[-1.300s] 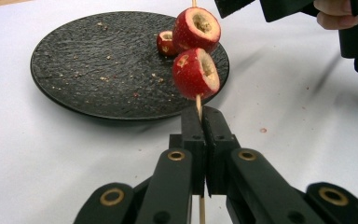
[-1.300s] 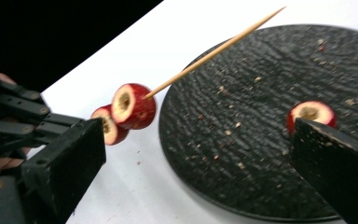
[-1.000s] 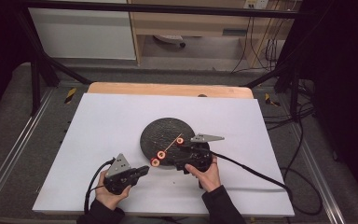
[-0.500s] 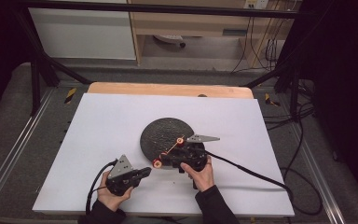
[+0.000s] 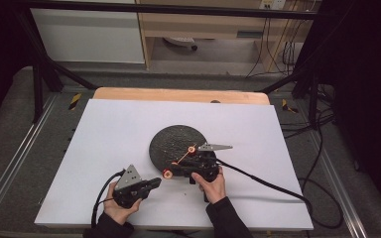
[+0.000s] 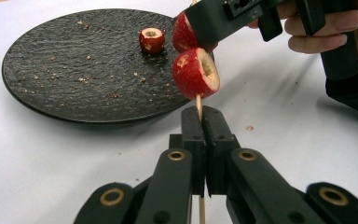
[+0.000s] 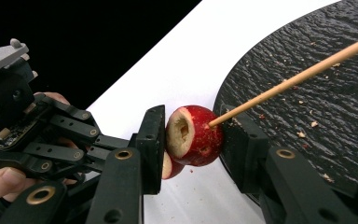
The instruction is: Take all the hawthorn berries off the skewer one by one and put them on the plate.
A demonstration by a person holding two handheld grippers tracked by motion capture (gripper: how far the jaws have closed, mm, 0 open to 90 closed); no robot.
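One red fruit (image 6: 182,35) sits half hidden behind right gripper (image 6: 205,21).

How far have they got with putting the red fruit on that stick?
One red fruit is already threaded on the skewer, which the left gripper clamps. The right gripper is pinching a second along it. A third waits on the black plate.

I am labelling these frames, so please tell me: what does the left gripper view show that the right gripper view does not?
Left gripper view: a loose fruit piece lying on the black plate; the left hand-held gripper shut on the skewer. Right gripper view: the hand holding that gripper; the skewer's long end over the plate. Both: plate, skewer, two skewered fruits.
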